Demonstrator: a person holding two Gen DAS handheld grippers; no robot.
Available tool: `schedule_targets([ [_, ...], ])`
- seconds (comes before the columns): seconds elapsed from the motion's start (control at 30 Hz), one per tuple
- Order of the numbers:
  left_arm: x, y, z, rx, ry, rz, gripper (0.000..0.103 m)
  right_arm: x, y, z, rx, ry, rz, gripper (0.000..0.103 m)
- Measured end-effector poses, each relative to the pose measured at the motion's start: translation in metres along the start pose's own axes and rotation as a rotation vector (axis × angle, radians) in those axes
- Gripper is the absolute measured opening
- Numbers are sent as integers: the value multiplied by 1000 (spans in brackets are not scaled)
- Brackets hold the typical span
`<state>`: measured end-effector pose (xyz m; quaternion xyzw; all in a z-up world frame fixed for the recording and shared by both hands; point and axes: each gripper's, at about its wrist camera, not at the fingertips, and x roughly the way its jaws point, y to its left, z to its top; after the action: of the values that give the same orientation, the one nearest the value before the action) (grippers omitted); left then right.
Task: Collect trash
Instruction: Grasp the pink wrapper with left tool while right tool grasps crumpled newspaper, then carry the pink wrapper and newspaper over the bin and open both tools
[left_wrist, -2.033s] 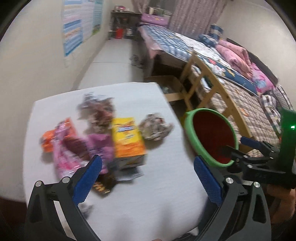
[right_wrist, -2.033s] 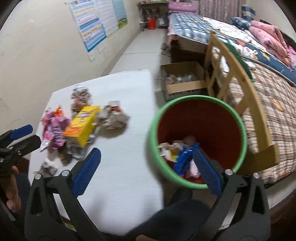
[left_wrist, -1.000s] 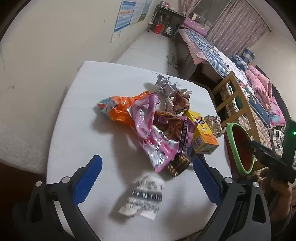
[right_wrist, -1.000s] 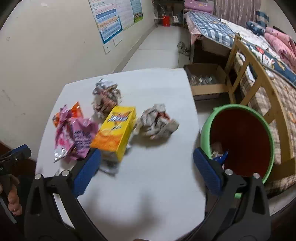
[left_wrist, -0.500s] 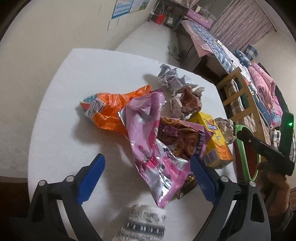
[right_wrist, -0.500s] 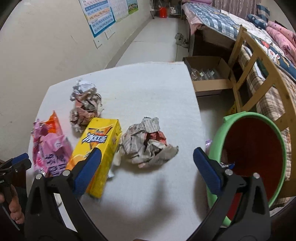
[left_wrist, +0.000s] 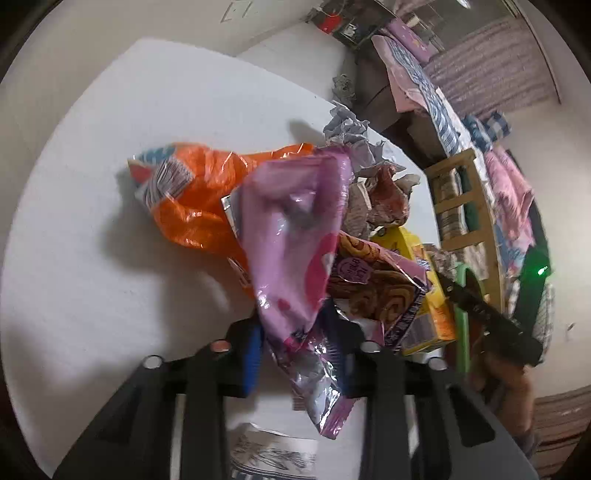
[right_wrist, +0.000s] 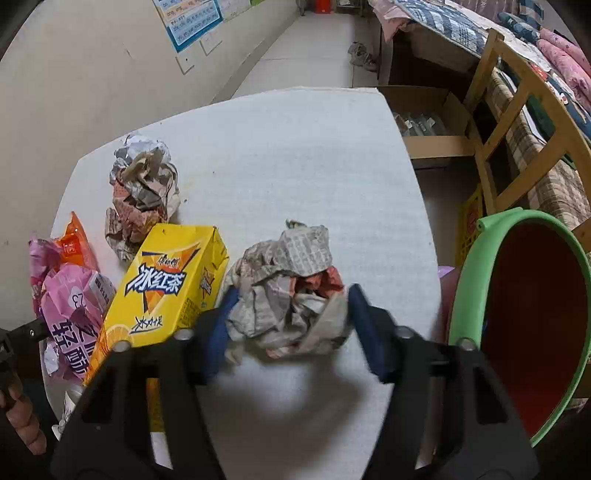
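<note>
Jaws of the left gripper (left_wrist: 295, 354) have just been closing, and in the left wrist view they now pinch the lower part of a pink foil wrapper (left_wrist: 295, 236), which runs up from between the blue pads (left_wrist: 253, 350) and spreads over the pile. Under it lies an orange snack bag (left_wrist: 192, 199) on the white table (left_wrist: 92, 258). To the right of the pink wrapper sits a purple cake-roll packet (left_wrist: 376, 288), and behind that a yellow drink carton (left_wrist: 432, 314). Crumpled paper (left_wrist: 373, 192) lies at the far side of the pile. Below the gripper a small printed wrapper (left_wrist: 273, 450) rests on the table edge. At the right, part of the green rim of the bin (left_wrist: 461, 332) shows behind the other gripper and the hand that holds it (left_wrist: 506, 384).

From the right wrist view, the jaws of the right gripper (right_wrist: 288, 321) have also just been closing, and the two blue pads (right_wrist: 364, 325) press on both sides of a newspaper ball (right_wrist: 288, 291) that rests on the table. Just beside it on the left lies the yellow carton with its printed face up. Further left are the pink and orange wrappers, and behind the carton a second ball of crumpled paper. The bin, red inside with a green rim, stands off the right edge of the table. A cardboard box (right_wrist: 428, 125) is on the floor beyond, beside a wooden bed frame (right_wrist: 517, 107).
</note>
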<state>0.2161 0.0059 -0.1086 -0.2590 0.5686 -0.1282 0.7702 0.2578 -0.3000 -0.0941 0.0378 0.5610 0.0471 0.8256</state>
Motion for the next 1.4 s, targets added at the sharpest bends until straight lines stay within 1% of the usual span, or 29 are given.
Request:
schedule_targets([
  [0.03,-2,-1,-1,3,-9,7,21,-3,-1,0,6,-10,10,43],
  [0.13,-11,-7,-4,19,-38,27,18,-11,-7,-2,23,-35,34,39],
  [0.4,-45,-25,-10,95,-120,89,17,-49,-7,-7,28,-118,45,39],
  [0.57,-65,-39,-17,137,-165,123,17,-75,-5,-18,0,-144,45,39],
  [0.67,-76,-45,-23,153,-179,126,17,-90,-6,-29,-9,-155,43,39],
  [0.77,-83,-49,-31,166,-182,123,17,-104,-9,-40,-11,-167,37,39],
  [0.93,-80,-76,-44,219,-160,112,17,-122,-25,-55,10,-183,29,39],
  [1.13,-61,-123,-55,315,-122,86,17,-139,-48,-67,52,-199,17,39],
  [1.3,-43,-172,-62,411,-90,64,17,-154,-77,-73,103,-213,-4,39],
  [1.4,-33,-197,-64,450,-74,45,17,-163,-98,-73,126,-220,-28,39],
])
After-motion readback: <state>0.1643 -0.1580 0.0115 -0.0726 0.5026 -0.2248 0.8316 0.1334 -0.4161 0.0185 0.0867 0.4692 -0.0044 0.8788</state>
